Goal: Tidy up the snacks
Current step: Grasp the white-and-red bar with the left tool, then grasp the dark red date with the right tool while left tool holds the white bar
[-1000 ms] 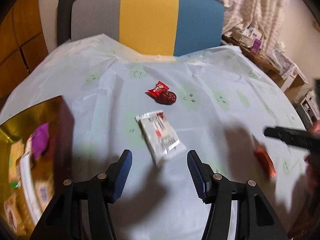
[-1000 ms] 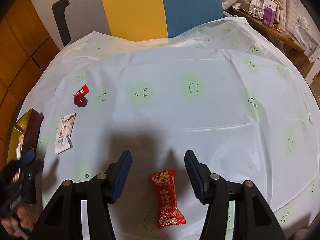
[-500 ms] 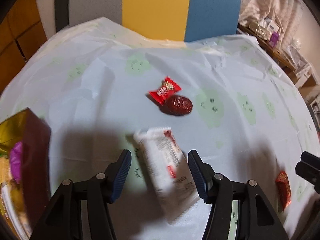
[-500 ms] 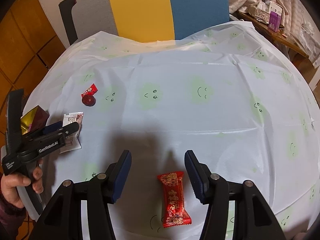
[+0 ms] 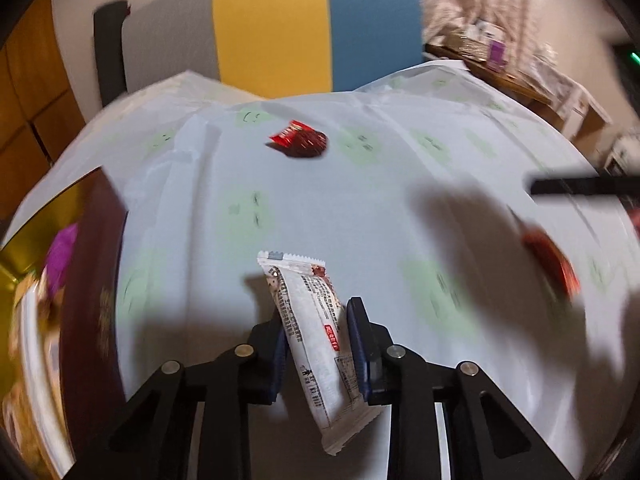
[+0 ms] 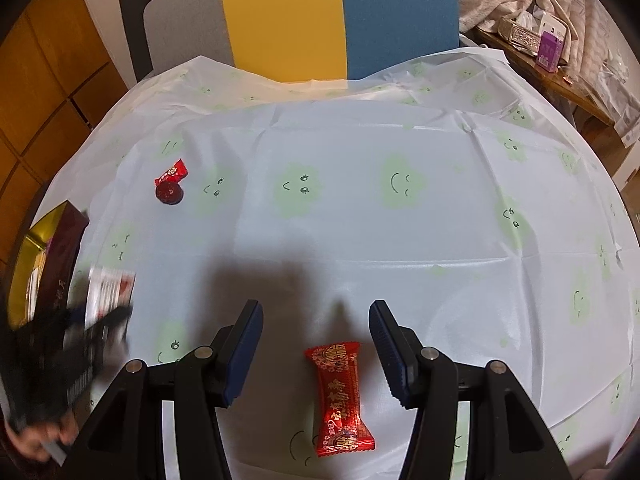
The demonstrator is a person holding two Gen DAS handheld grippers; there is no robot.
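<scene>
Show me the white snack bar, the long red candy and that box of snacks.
white snack bar (image 5: 310, 316), left wrist view, middle of wrapper.
long red candy (image 6: 340, 392), right wrist view, middle of wrapper.
box of snacks (image 6: 60, 256), right wrist view, dark side wall.

The table (image 6: 360, 240) wears a pale blue cloth printed with green smiling faces. The chair (image 6: 312, 16) is grey, yellow and blue. One wrapper (image 6: 342, 396) is red with gold patterning, another white (image 5: 316, 328).
</scene>
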